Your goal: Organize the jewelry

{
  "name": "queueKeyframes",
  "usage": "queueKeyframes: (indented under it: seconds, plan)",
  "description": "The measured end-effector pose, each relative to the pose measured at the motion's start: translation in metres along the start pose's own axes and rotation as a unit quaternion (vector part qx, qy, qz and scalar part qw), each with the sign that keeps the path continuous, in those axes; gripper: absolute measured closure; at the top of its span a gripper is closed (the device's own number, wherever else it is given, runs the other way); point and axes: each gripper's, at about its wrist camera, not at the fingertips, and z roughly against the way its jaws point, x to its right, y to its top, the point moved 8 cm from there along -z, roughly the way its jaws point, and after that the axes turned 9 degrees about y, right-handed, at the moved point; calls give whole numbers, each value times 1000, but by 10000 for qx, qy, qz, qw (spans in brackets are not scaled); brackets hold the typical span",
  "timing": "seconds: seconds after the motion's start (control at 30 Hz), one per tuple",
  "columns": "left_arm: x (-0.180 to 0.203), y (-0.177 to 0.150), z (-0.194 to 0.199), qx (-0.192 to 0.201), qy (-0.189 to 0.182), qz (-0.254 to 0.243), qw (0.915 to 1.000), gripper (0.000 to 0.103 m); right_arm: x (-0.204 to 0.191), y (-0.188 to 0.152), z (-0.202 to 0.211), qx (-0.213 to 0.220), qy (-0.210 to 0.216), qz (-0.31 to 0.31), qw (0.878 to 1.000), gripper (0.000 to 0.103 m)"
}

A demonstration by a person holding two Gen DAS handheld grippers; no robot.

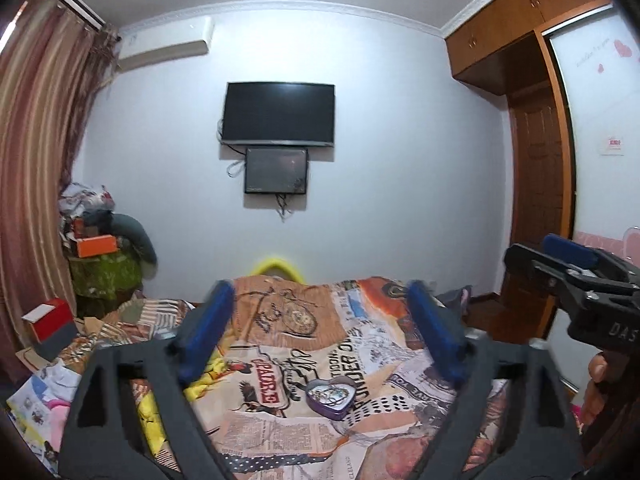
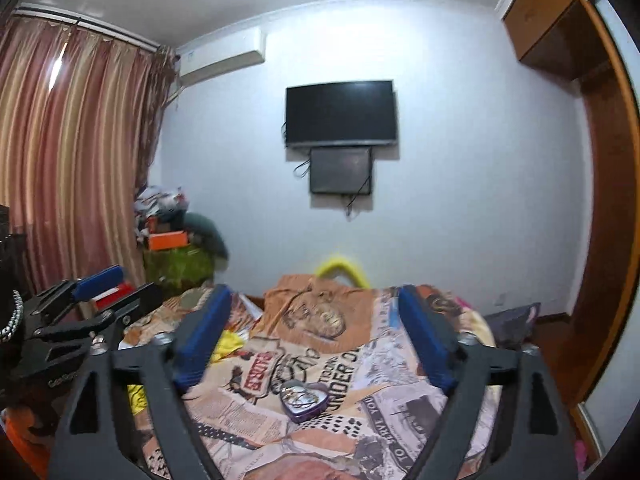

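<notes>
With both the left gripper point(image 1: 322, 328) and right gripper point(image 2: 316, 332) hanging wide open and empty, the open heart-shaped tin point(image 1: 331, 395), sitting mid-bed on the soft quilt point(image 1: 280, 432), is risking tipping and spilling its jewelry.

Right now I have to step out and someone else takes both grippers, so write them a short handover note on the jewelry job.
Left claw: open, empty, raised above the bed.
Right claw: open, empty, raised alongside it.
Purple heart-shaped tin: lid off, lying on the newspaper-print bedspread, ahead of both claws. Chain-like jewelry shows inside it.
Done: at least some jewelry is in the tin.
Left: no loose jewelry or lid shows on the bedspread; check before calling it finished.
</notes>
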Motion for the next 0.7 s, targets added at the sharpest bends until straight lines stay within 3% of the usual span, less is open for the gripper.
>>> queueKeyframes:
  seconds: [0.1,0.7]
  plan:
    - [-1,-2,2,32,65,6,10000,4,1,3,2,135,-246,43,9996,0]
    - [-5,-9,1,-102,57,56,9999,3,-1,-6,22,144,-383,94,9991,0]
